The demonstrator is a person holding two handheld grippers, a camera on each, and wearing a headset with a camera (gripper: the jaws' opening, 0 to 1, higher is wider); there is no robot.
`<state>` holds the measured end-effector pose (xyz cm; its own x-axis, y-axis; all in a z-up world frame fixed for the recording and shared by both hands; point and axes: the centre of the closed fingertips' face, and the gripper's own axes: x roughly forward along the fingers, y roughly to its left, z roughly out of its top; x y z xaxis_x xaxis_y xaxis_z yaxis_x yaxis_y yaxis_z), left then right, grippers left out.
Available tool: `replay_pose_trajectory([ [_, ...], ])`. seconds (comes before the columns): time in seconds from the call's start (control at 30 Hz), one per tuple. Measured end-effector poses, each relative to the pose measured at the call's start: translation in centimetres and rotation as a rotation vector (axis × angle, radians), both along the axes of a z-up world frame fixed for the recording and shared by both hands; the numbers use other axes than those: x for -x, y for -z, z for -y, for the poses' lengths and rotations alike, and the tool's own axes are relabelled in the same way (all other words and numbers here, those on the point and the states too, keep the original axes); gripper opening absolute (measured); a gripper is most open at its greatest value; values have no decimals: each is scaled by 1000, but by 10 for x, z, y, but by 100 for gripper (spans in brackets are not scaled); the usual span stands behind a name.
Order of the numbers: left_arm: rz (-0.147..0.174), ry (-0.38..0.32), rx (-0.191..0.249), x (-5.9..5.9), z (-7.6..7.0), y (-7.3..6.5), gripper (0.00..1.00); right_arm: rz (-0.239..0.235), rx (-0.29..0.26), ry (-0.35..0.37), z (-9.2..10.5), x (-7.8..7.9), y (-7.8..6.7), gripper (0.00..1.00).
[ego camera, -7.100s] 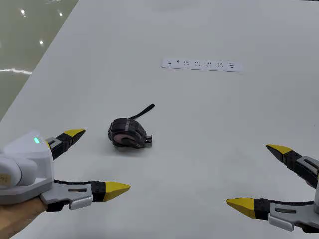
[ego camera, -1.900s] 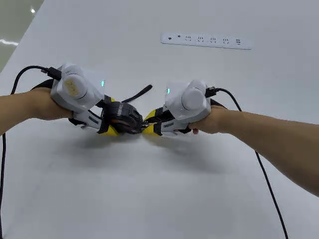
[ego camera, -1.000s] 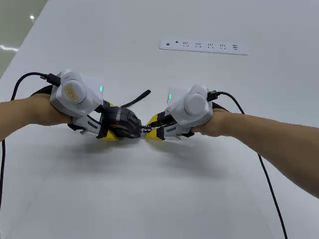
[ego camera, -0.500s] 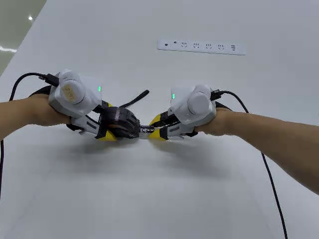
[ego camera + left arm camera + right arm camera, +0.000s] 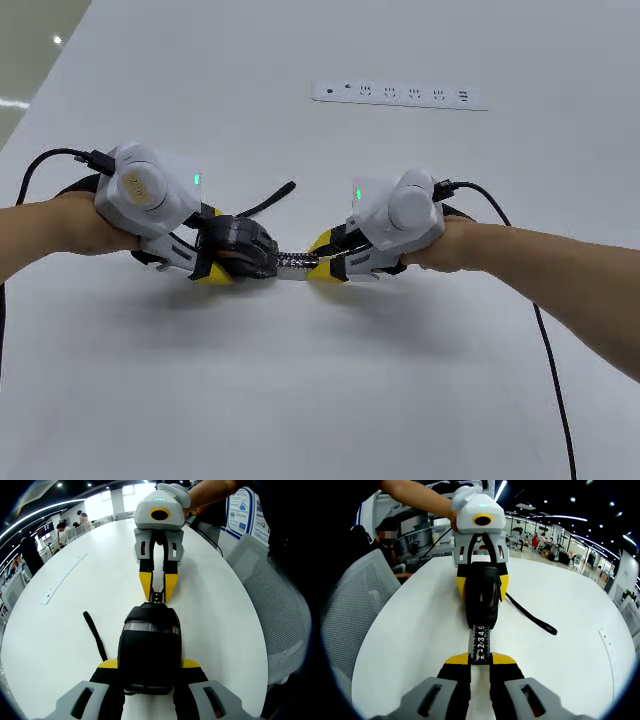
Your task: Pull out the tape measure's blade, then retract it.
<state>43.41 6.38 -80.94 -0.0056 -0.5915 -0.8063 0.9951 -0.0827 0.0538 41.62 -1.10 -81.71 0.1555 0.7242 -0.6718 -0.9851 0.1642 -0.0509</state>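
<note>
The tape measure [image 5: 237, 248] is seen at the surface of the white table [image 5: 300, 400]. Its black case is clamped between the 2 yellow-tipped jaws of the left gripper [image 5: 150, 663], 1 jaw pressed to each side. Whether the case rests on the table or is held just above it cannot be told.

A short length of blade [image 5: 481, 642] is drawn out of the case's mouth, and the marks 2, 3 and 4 can be read on it in the right gripper view. The blade's free end is pinched between the closed jaws of the right gripper [image 5: 481, 658].

The 2 grippers are pointed at each other along 1 line, tip toward tip and near together, with the bare blade between them. The left hand [image 5: 85, 220] and the right hand [image 5: 450, 245] are wrapped around the gripper bodies, and the forearms are brought in low from either side.

A black strap [image 5: 268, 200] is laid on the table from the case toward the far side. A white power strip [image 5: 400, 95] is set well apart, farther back.
</note>
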Motion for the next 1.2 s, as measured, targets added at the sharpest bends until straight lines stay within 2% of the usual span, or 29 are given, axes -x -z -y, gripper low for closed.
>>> replay_pose_trajectory([
  [1.2,-3,-15,4,0,2,-1,35,-2,38,10,44,7,2,12],
])
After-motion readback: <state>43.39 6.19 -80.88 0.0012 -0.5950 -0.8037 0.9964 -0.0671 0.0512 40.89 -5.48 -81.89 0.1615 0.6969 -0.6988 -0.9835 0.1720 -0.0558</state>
